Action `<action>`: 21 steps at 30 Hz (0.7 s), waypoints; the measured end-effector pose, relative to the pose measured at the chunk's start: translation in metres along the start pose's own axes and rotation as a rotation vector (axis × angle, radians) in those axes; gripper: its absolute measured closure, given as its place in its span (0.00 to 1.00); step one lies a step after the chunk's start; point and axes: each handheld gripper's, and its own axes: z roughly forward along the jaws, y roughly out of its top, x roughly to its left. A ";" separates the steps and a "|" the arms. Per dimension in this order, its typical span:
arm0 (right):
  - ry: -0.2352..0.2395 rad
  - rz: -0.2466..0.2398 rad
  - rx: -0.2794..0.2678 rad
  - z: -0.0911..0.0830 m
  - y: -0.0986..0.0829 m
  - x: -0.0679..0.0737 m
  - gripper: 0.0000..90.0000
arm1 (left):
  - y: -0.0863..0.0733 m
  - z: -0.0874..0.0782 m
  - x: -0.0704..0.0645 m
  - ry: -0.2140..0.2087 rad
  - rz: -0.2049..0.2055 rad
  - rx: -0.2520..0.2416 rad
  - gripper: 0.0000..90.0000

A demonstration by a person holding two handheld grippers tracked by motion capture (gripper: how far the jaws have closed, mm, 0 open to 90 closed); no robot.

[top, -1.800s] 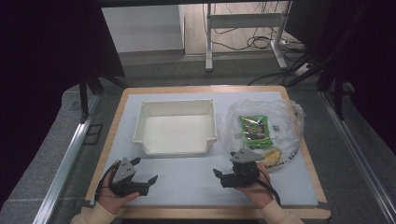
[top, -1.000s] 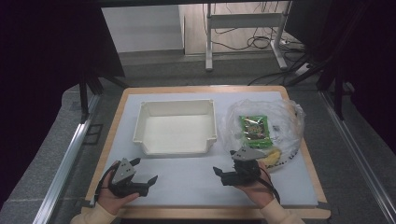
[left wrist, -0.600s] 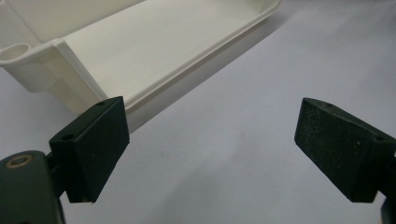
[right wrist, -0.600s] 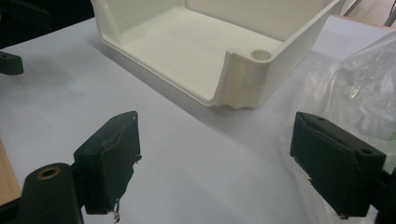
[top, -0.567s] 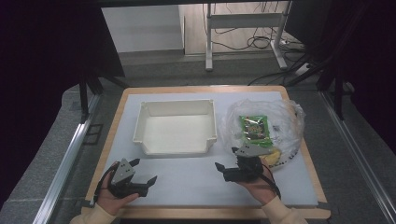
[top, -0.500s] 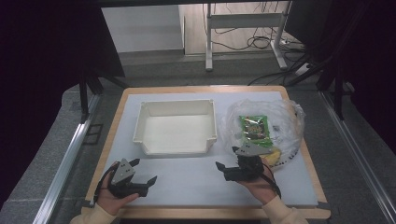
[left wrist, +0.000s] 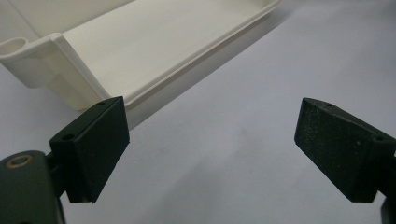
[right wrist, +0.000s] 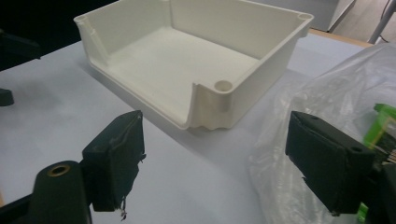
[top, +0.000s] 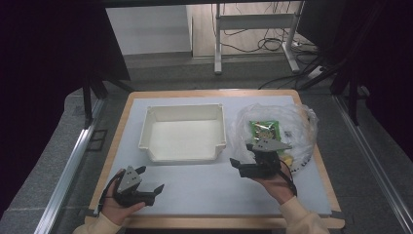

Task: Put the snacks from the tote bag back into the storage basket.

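An empty white bin (top: 184, 108) sits in the middle of the white table mat. To its right lies a crumpled clear plastic bag (top: 297, 122) with a green snack packet (top: 264, 129) inside. My right gripper (top: 238, 167) is open, held just in front of the bag, at the bin's near right corner. My left gripper (top: 150, 179) is open too, low over the mat near the front left. In the right gripper view the open gripper (right wrist: 219, 154) faces the bin (right wrist: 261, 60), with the bag (right wrist: 327, 102) and packet (right wrist: 380, 126) at right. The left gripper (left wrist: 217, 140) points past the bin (left wrist: 56, 74), nothing between its jaws.
The white mat (top: 204, 190) lies on a wooden-edged table (top: 209, 223). A metal rail (top: 68, 170) runs along the left side. Beyond the table stand a metal desk frame (top: 253, 22) and floor cables (top: 272, 46).
My right gripper has moved a little forward, away from the person and closer to the bag. The left gripper has stayed where it was.
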 end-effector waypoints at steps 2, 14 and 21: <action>-0.005 0.001 -0.001 0.000 0.000 -0.001 0.23 | 0.000 -0.001 0.000 0.000 0.000 -0.003 0.11; -0.031 0.012 0.015 0.001 0.007 -0.017 0.24 | 0.000 -0.002 0.000 -0.005 0.004 -0.005 0.11; -0.033 0.013 0.020 0.000 0.012 -0.023 0.25 | 0.000 -0.002 0.000 -0.007 0.005 -0.004 0.11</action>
